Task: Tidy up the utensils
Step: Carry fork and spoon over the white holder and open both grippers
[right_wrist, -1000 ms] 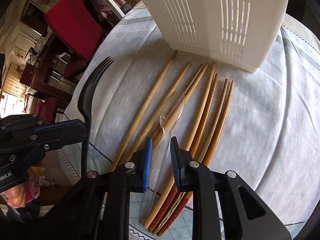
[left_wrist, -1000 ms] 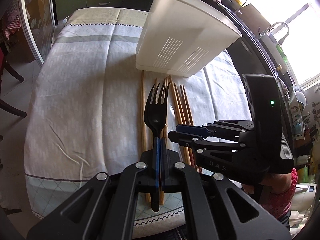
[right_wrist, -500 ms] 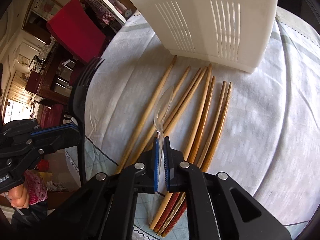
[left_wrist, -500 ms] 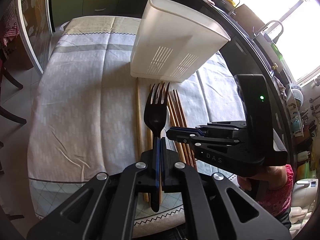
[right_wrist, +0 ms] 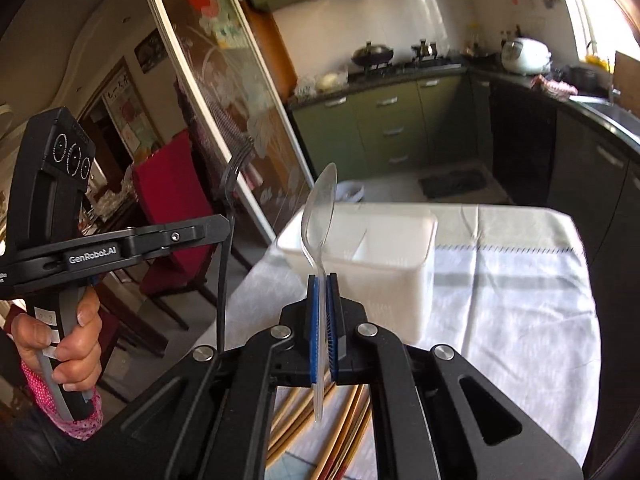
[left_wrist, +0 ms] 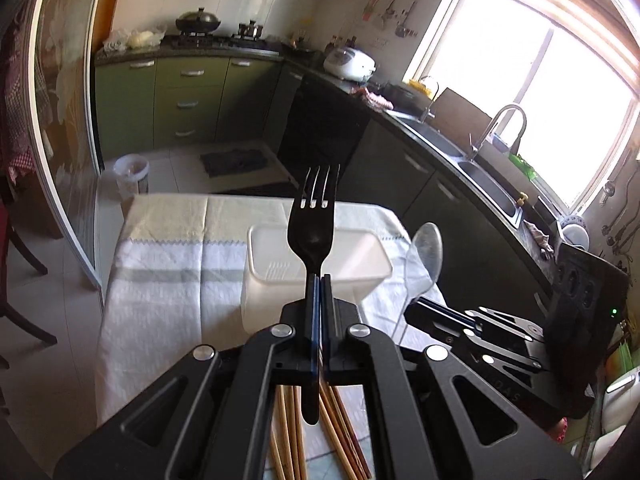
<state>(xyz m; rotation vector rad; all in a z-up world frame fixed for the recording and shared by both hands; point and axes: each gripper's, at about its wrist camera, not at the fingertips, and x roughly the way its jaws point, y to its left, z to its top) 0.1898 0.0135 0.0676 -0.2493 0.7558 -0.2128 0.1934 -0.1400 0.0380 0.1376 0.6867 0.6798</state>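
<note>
Two hand-held grippers are hanging side by side above a cloth-covered table (left_wrist: 160, 280) in a kitchen, each one carrying a utensil.

The left gripper (left_wrist: 319, 280) is clenched on a black plastic fork (left_wrist: 314, 232). It is gripping the handle just below the neck, so the tines are pointing up and away beyond the fingertips while the rest of the handle is hanging back under the tool. The fork is looking matte, thin and light; it is probably stiff enough to hold its line, and a pinch on the flat handle seems the sensible hold.

The right gripper (right_wrist: 325, 284) is clamped on a clear plastic spoon (right_wrist: 318, 216), again on the handle near the neck. The bowl is rising ahead of the blue pads (right_wrist: 315, 320), and the handle's end is trailing down behind them. The spoon is see-through and glossy, so it is likely to be slippery, bendy and easy to crack under a hard squeeze.

A white plastic caddy (right_wrist: 384, 276) with a divider inside is standing on the table ahead of and below both tools, open side up. Wooden chopsticks (left_wrist: 340, 436) are lying on the cloth beneath the grippers, close to the person. A hand (right_wrist: 60, 344) is holding the left tool's handle.
</note>
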